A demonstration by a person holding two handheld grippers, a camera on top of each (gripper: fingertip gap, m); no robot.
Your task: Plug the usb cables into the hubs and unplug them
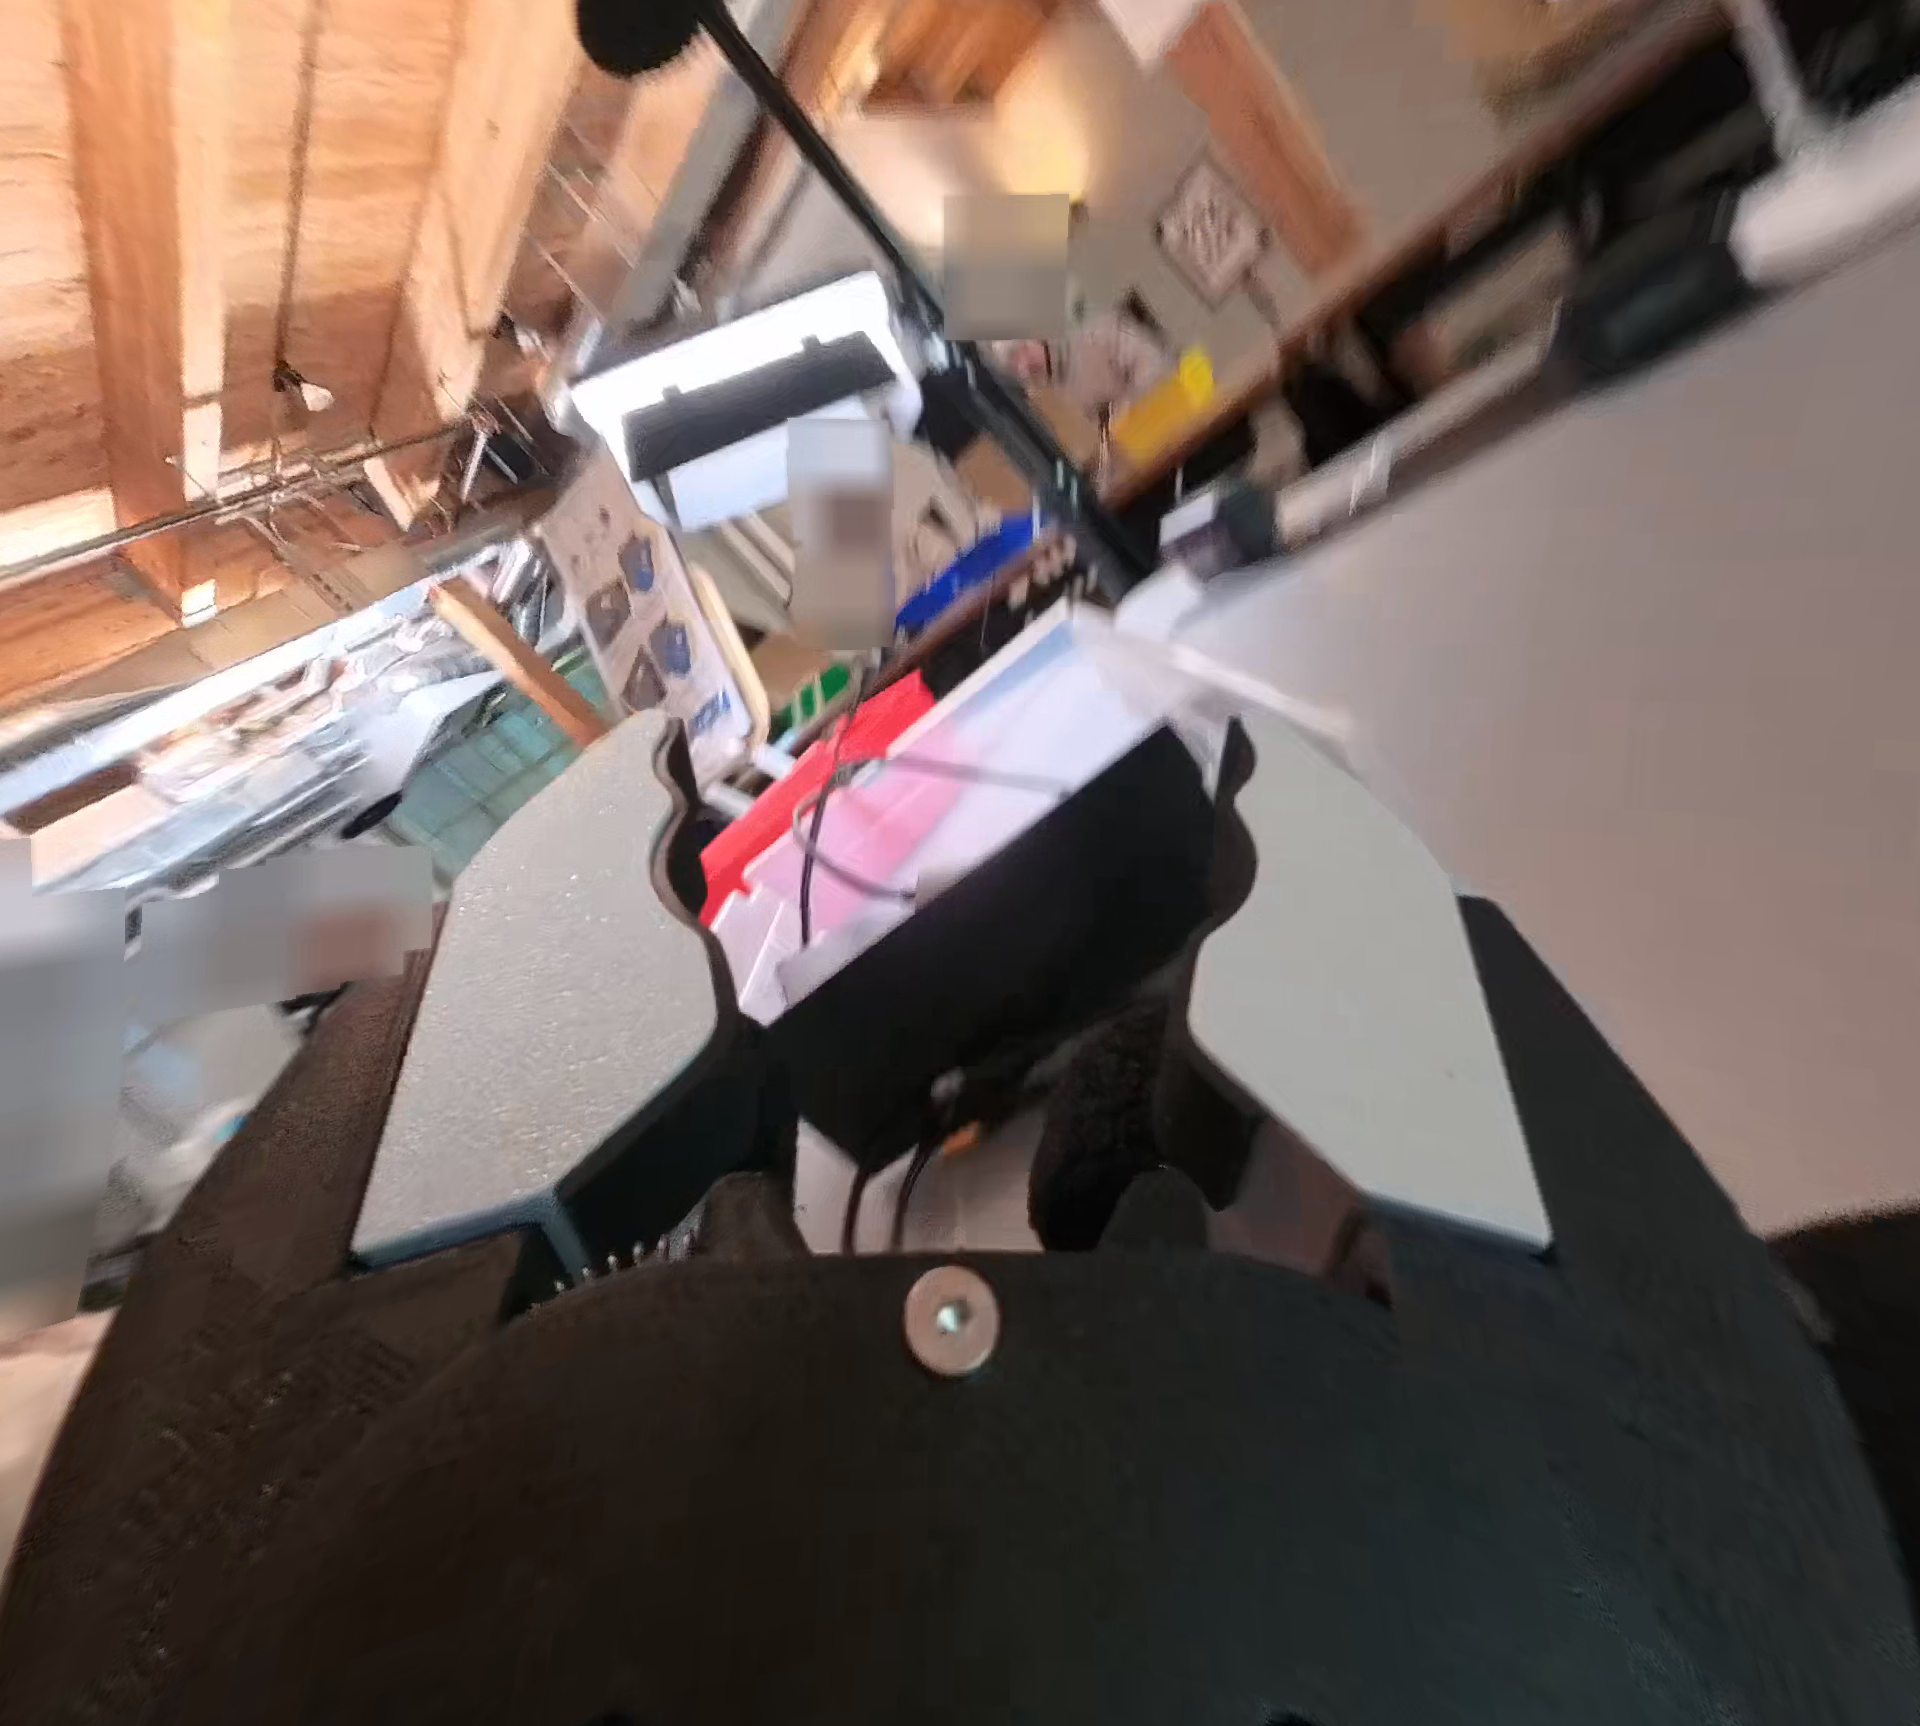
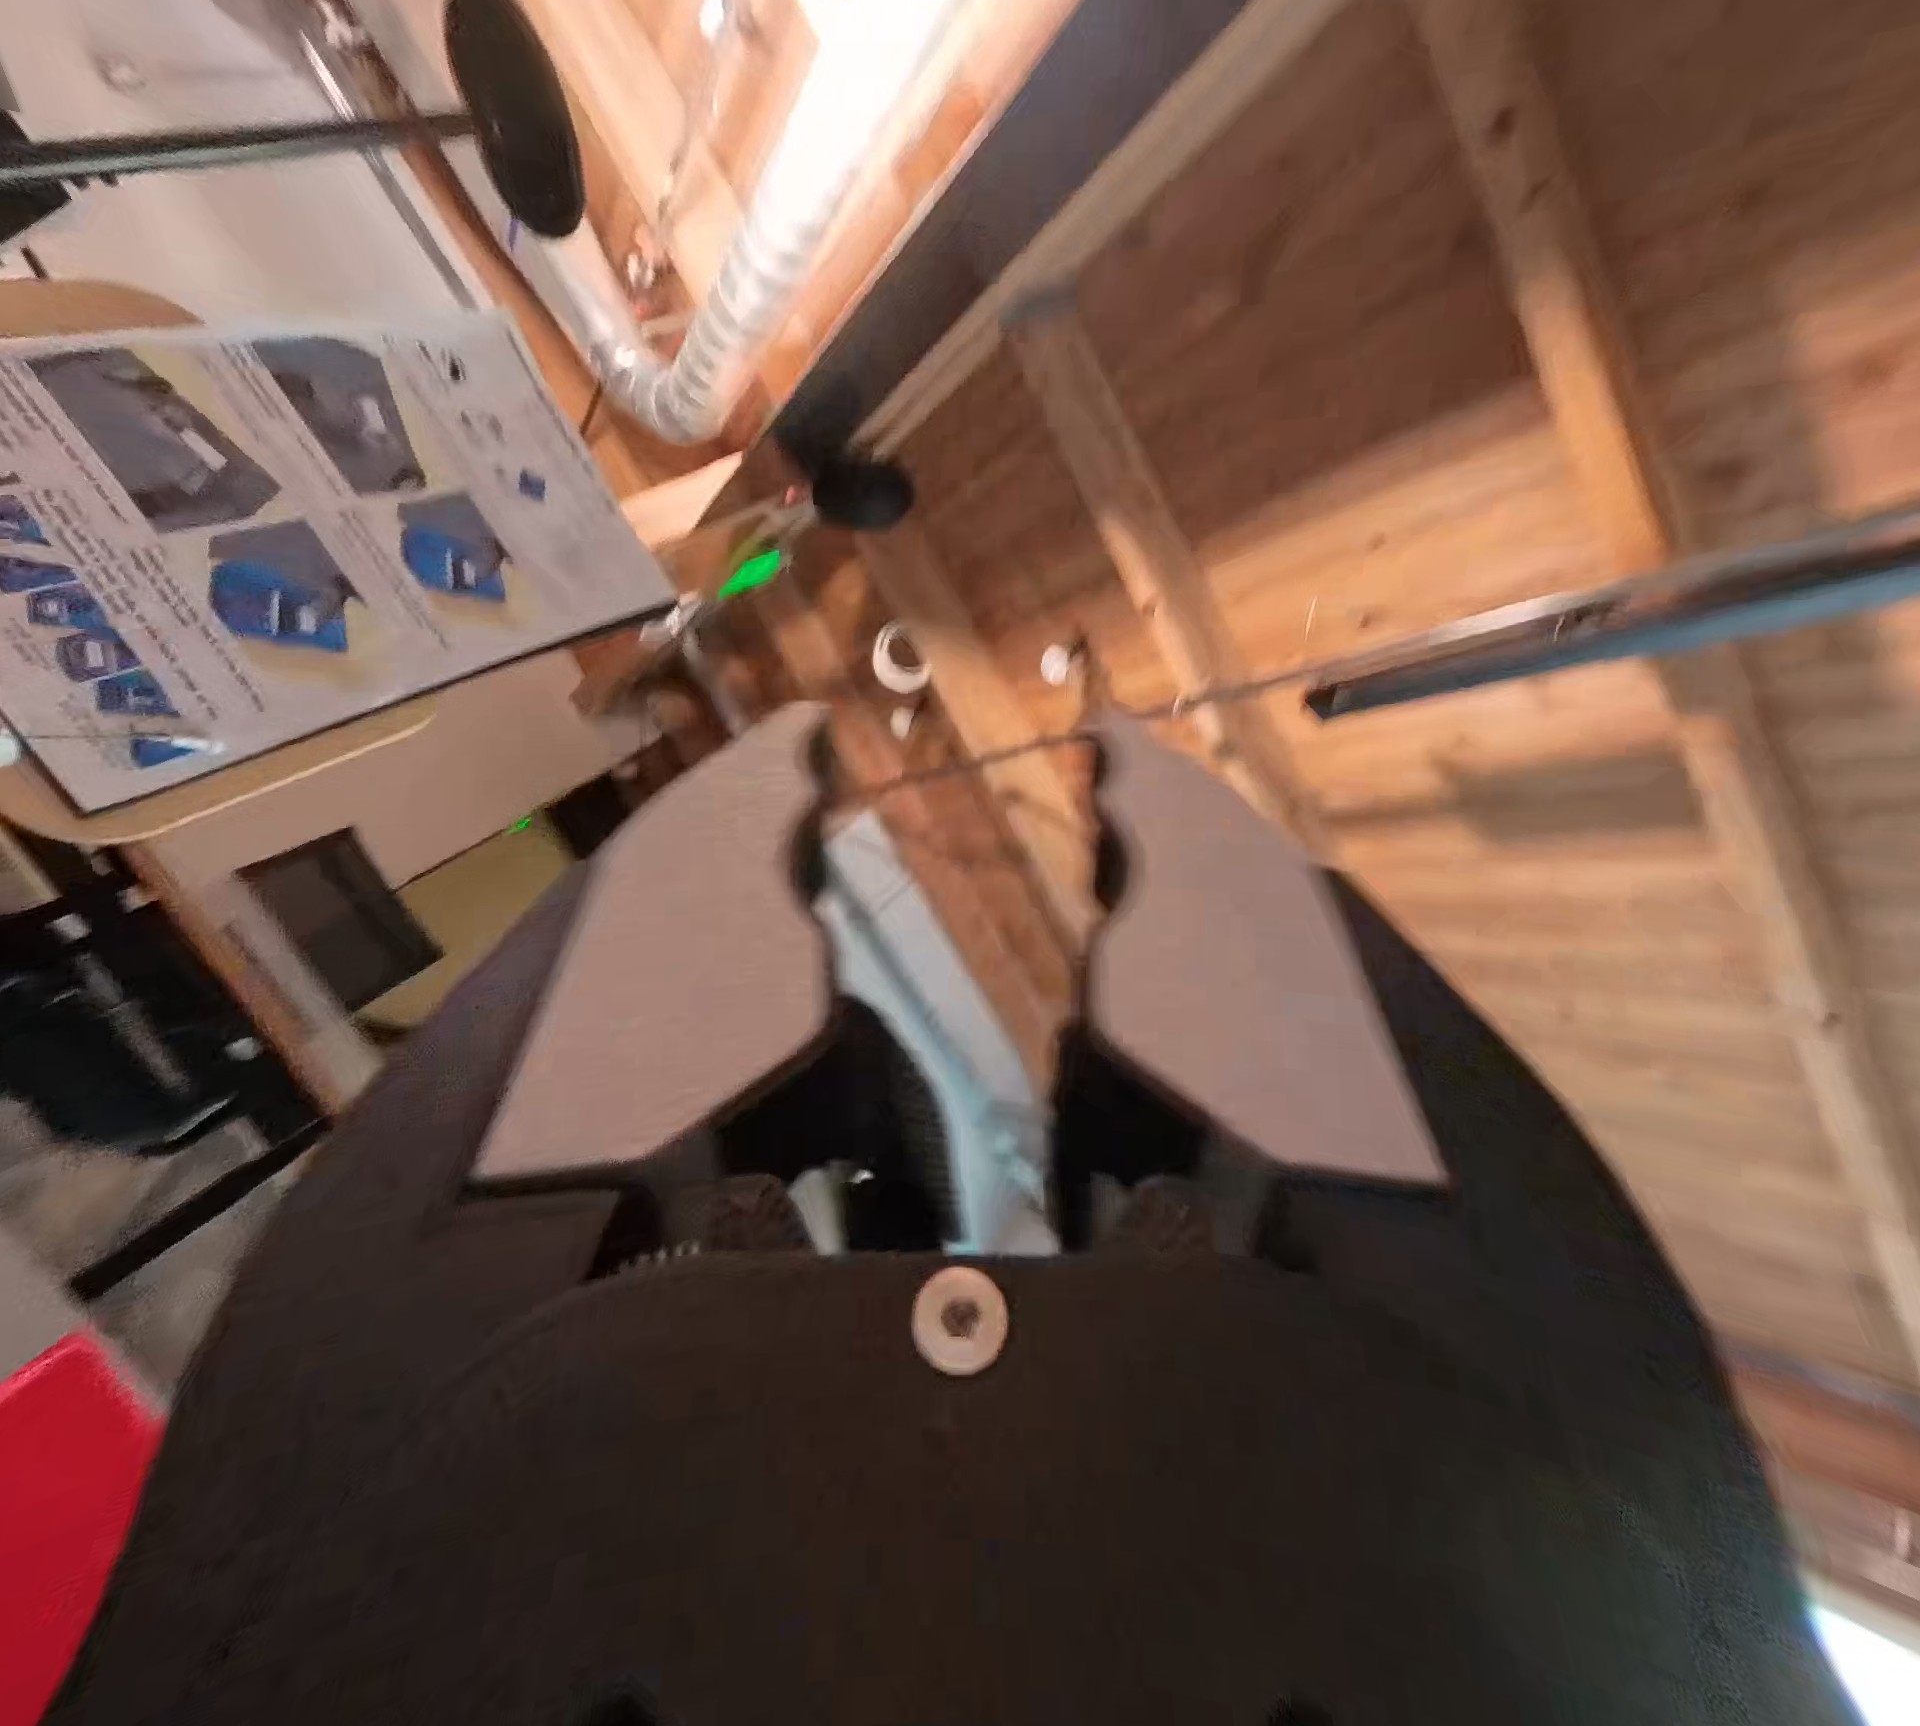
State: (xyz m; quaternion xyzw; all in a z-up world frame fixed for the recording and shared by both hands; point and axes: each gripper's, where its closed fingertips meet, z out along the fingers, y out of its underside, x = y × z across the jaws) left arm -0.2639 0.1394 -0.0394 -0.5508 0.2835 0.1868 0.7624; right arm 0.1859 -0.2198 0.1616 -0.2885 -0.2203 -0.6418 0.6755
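A: Left wrist view first — the left claw (image 1: 951, 803) stands wide open with nothing gripped. Between its fingers lies a black box (image 1: 997, 938) on the pale desk (image 1: 1621, 637), thin dark cables (image 1: 883, 1177) leaving its near end. It is probably a hub, though blur keeps me from being sure.

B: And the right claw (image 2: 956, 803)?

A: Partly open and empty, pointed up at the wooden ceiling (image 2: 1455, 429) — no cable or hub shows in that view.

B: How would the cables handle?

A: Light and limp, I'd judge; the cord will flop, while the plug is stiff and small. Pinch the plug's rigid housing, never the cord. The hub looks light enough to slide, so one claw should pin its body while the other pushes or pulls straight along the port.
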